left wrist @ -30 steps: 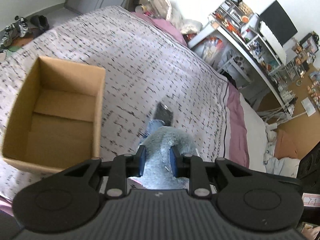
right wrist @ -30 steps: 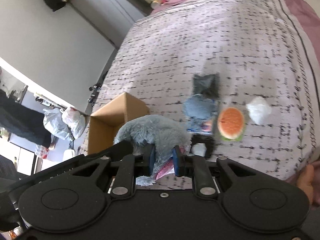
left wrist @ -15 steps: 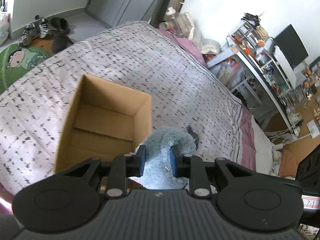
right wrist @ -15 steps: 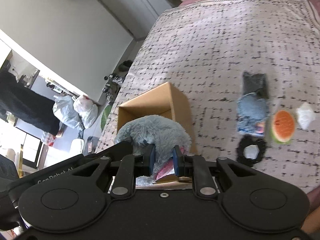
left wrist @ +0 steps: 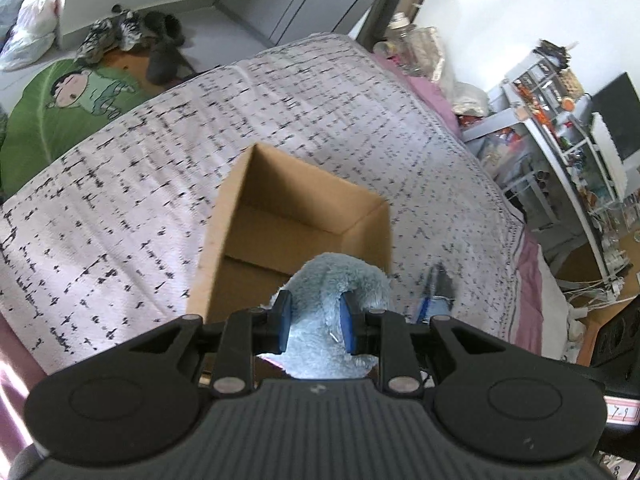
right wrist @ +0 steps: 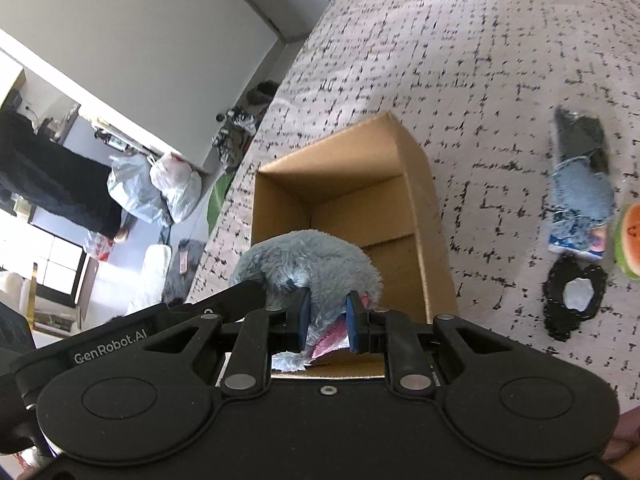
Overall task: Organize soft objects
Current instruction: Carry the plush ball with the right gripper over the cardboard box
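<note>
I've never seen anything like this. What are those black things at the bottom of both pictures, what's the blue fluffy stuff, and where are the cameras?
There is no robot here. A person holds a two-finger clamp in each hand, and a wide-angle camera on each looks forward along its fingers, so each picture shows its own clamp at the bottom. The left gripper and the right gripper are both shut on the same blue plush toy, holding it over an open cardboard box that stands on a bed with a patterned bedspread. Nothing shows inside the box. Beside it on the bed lie a watermelon-slice toy, a black ring-shaped item and a blue denim-like piece; motion blur hides details.
</note>
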`<state>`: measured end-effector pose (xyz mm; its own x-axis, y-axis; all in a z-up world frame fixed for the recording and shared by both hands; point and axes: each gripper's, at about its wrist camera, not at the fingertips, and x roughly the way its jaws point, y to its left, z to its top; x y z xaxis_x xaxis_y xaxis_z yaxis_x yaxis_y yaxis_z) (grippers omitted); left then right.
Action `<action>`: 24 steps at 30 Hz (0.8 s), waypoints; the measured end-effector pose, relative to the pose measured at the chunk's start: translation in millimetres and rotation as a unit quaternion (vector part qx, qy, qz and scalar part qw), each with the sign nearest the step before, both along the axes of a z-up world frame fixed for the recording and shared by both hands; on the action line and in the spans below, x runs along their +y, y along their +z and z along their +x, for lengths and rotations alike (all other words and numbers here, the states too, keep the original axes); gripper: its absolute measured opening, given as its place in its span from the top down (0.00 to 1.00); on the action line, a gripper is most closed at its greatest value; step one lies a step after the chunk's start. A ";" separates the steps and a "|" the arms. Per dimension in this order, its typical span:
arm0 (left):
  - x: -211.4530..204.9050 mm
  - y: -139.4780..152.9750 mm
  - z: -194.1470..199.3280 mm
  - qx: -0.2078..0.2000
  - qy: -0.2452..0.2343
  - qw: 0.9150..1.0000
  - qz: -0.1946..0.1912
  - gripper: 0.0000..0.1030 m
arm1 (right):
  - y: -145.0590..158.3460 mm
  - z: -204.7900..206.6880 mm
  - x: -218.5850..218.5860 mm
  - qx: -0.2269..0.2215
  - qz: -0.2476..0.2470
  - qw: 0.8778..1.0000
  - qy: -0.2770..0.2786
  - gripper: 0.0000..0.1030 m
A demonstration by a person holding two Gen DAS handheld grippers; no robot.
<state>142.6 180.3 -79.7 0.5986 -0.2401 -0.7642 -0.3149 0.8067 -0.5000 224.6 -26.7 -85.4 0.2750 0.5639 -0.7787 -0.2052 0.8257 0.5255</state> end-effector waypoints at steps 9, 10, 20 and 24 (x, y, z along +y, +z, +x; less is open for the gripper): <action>10.8 -23.7 9.9 0.033 0.004 0.999 -0.002 0.76 | -21.9 9.3 12.3 0.023 -0.016 1.000 0.009 0.81; 10.9 -26.2 11.5 0.036 0.004 0.999 -0.002 0.76 | -24.7 10.7 13.0 0.025 -0.017 0.999 0.008 0.79; 4.3 -31.6 15.3 0.081 0.000 0.996 0.039 0.72 | -21.2 7.6 8.3 0.028 -0.035 0.999 0.022 0.59; 2.5 -24.8 12.9 0.083 0.007 0.996 0.040 0.65 | -6.9 2.7 1.9 0.008 -0.038 0.999 0.034 0.50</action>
